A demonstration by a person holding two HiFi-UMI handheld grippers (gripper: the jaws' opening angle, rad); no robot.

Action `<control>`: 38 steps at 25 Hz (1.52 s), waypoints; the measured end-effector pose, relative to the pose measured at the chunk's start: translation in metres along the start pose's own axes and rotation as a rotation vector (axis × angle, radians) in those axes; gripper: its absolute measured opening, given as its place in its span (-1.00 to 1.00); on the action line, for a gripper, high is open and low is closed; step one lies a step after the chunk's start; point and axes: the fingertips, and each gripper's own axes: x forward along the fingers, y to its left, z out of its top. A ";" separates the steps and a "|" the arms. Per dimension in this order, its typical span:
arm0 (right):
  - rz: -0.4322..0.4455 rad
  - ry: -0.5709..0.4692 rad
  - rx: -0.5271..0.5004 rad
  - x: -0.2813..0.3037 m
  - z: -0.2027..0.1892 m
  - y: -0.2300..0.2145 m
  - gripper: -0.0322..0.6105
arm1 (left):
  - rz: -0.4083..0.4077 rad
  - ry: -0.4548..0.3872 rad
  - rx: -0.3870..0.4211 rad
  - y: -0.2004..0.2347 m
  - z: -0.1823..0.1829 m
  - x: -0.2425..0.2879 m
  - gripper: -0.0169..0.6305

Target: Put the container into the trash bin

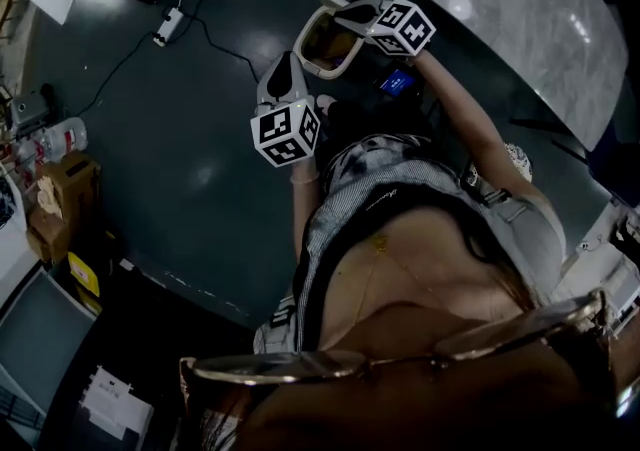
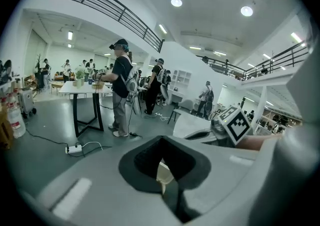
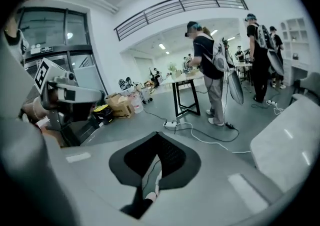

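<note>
smooth cream container [image 1: 322, 51], rounded rectangle, amber inside; right gripper [image 1: 352, 12] and left gripper [image 1: 287, 66] fingers both closed on its rim; contents unclear.

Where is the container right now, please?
Top centre of the head view: the container hangs over the dark floor, gripped at its right rim by the right tongs, with the left tongs at its lower-left edge, left of the marble table.

Left of my left gripper [image 1: 286, 69] the floor [image 1: 190, 169] is wide and bare, so I can pass. A power strip [image 1: 167, 27] lies on it, far left. The bench [image 1: 520, 29] blocks the far right. Boxes [image 1: 62, 201] crowd the left edge.
</note>
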 end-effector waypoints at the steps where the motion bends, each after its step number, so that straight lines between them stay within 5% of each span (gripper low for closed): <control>1: -0.009 -0.033 -0.013 -0.009 0.010 0.005 -0.82 | -0.011 -0.007 0.004 -0.004 0.003 0.002 -0.94; 13: -0.150 -0.310 -0.140 -0.102 0.083 0.047 -0.82 | -0.177 -0.124 0.119 -0.081 0.053 0.017 -0.94; 38: -0.187 -0.341 -0.158 -0.135 0.100 0.039 -0.82 | -0.234 -0.118 0.186 -0.113 0.066 0.035 -0.95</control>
